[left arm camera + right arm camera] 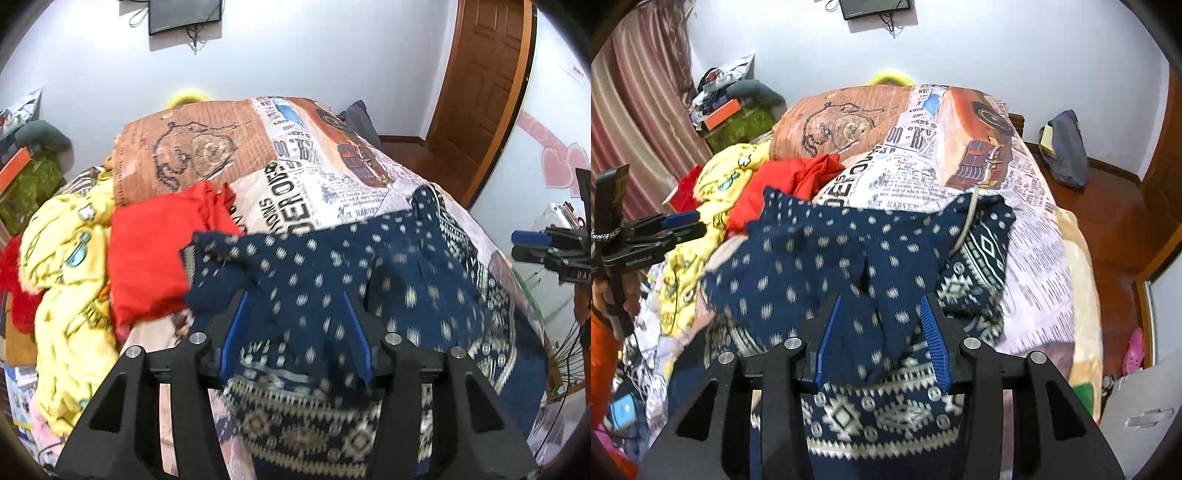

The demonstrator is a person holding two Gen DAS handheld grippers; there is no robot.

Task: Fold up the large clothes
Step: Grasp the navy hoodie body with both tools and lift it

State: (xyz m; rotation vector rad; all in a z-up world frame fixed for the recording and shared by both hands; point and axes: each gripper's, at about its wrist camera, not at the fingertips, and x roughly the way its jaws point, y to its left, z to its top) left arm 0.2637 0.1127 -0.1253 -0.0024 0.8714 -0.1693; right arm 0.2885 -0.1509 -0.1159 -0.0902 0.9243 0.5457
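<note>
Closest in, the left gripper (295, 332) has its blue pads spread partway, and the navy patterned garment (332, 288) sags loose in the gap, nothing pinching it. Same deal with the right gripper (882, 332): fingers apart, a fold of that navy cloth (849, 258) hanging between them, not clamped. The garment lies rumpled across the near half of the bed, on a newspaper-print bedspread (295, 192). Just left of it sits a red cloth (147, 251), then a yellow cartoon-print blanket (70, 280) heaped at the bed's edge. Farther back there's a brown pillow with a sketch print (842, 122). On the floor by the far wall leans a dark blue bag (1067, 147), something yellowish poking out of it; the wooden door (484, 81) is off right.
</note>
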